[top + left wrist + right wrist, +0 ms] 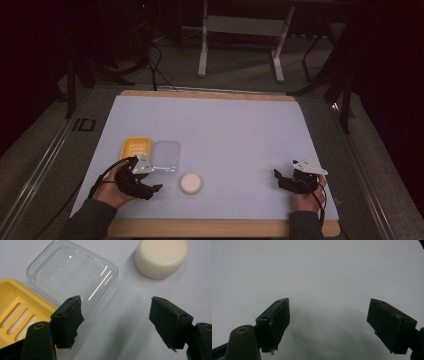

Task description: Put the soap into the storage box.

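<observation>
L gripper [116,312]: jaws spread, nothing btwn. Clear lid [73,277] just past the tips at 11 o'clock, edge on yellow soap dish [15,307] at 9; white soap bar [161,257] at 1. R gripper [328,322]: jaws spread, empty, over bare white mat [317,270].

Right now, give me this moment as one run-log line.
left claw: open, empty, beside clear lid | yellow soap dish: empty | soap bar: on mat | right claw: open, empty

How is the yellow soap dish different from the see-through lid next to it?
The yellow soap dish is solid yellow; the clear lid is see-through. The yellow soap dish has slots in its bottom; the clear lid is smooth. Both are rounded rectangles lying side by side on the table.
</observation>
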The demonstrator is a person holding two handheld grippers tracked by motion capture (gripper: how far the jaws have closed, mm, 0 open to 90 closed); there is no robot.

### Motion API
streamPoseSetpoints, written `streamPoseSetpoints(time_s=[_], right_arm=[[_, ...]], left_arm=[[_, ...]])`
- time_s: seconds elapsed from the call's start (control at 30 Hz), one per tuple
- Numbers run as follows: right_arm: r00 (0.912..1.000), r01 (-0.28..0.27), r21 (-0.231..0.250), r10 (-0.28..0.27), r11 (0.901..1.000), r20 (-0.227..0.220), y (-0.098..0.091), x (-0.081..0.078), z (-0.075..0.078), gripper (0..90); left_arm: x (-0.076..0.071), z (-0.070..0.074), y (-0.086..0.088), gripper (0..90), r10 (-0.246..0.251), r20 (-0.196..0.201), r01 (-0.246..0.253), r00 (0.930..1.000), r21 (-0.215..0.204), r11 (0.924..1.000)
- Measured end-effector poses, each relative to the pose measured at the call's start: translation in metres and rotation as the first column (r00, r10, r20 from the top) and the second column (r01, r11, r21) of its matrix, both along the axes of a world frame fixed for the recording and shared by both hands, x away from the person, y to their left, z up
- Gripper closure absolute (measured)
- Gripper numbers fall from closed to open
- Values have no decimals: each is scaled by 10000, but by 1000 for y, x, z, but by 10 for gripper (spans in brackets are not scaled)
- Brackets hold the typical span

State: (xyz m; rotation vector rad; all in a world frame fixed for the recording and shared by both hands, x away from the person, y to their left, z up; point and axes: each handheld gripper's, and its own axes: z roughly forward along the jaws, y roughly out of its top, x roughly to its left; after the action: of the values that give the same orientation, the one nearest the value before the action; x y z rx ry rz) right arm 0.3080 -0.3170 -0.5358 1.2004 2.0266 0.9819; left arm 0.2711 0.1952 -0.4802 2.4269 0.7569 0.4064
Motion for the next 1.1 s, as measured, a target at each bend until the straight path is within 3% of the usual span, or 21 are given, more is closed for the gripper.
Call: streamPoseSetpoints(time_s=[0.47, 0.8, 0.93, 1.1], right_arm=[[10000, -5, -27, 5, 10000, 4, 0, 0, 0, 181], [10000, -8, -20, 8, 10000, 16, 0, 0, 0, 180], [10000, -14, -38, 14, 10000, 18, 0, -1, 0, 181], [10000, -14, -23, 14, 10000, 26, 0, -1, 0, 181]], left_arm=[[9, 7, -12, 202, -493, -418, 497, 9979, 92, 9987], [15, 9, -19, 167, -845, -725, 848, 9938, 13, 9964], [18, 9, -21, 161, -1045, -1069, 1046, 9888, -46, 9945], [20, 9, -24, 140, -1132, -1060, 1137, 9879, -11, 9935]])
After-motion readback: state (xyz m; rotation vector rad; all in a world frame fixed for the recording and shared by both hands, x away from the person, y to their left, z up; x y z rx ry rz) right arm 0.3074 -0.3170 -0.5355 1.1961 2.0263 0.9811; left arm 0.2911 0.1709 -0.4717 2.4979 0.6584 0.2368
